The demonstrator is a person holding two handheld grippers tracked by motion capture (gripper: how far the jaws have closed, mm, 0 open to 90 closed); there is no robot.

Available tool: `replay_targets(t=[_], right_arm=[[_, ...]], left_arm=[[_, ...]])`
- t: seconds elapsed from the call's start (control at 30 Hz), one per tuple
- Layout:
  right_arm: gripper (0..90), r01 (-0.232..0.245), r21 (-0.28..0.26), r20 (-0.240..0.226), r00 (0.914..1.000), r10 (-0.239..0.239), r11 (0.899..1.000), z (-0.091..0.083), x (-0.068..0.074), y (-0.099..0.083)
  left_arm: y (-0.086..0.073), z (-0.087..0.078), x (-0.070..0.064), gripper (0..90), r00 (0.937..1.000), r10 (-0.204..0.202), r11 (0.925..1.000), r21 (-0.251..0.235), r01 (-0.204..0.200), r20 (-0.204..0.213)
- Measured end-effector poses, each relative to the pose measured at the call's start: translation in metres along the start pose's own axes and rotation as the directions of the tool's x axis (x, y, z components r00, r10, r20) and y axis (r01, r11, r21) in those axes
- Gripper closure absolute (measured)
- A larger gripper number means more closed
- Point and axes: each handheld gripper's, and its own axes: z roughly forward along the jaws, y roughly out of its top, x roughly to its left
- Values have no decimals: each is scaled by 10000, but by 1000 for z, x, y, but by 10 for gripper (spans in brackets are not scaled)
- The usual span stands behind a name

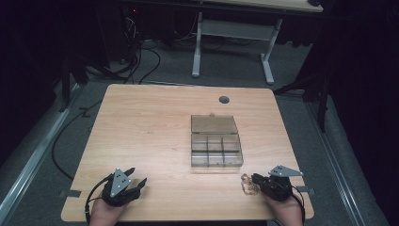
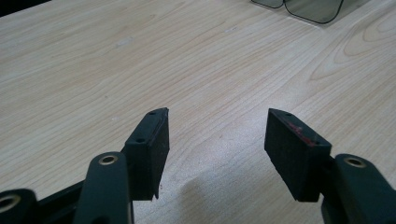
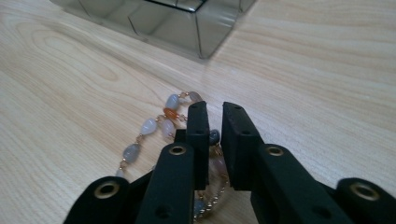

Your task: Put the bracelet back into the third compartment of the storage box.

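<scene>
Resting at the near left edge of the table (image 1: 141,117), the left gripper (image 1: 133,182) waits idle, jaws spread and empty. Rightward, the right gripper (image 3: 215,112) pinches the bead bracelet (image 3: 149,126) just short of the open compartment box (image 1: 216,146), likely bound for it.

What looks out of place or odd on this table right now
Nothing looks spilled or broken. The beaded bracelet lies loose on the table outside the open compartment box, under the right gripper, whose fingers are nearly closed around it. The left gripper hovers open, apart.
</scene>
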Motion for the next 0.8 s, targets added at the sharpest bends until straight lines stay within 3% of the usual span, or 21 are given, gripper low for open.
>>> replay_targets(t=[0.33, 0.5, 0.63, 0.8], right_arm=[[697, -352, -145, 270, 9990, 356, 9993, -6, -4, -1], [662, -310, -66, 519, 9982, 313, 9995, -9, -6, 1], [634, -190, 187, 670, 9976, 177, 9996, -11, -6, 3], [652, -151, 1037, 842, 9964, 64, 9945, -12, -6, 7]], left_arm=[[0, 0, 0, 406, 10000, 15, 10000, 22, -15, -2], [0, 0, 0, 405, 10000, 68, 10000, -3, -68, 26], [0, -1, 0, 406, 10000, 49, 10000, -44, -49, 18], [0, -1, 0, 407, 10000, 7, 10000, -87, -7, 69]])
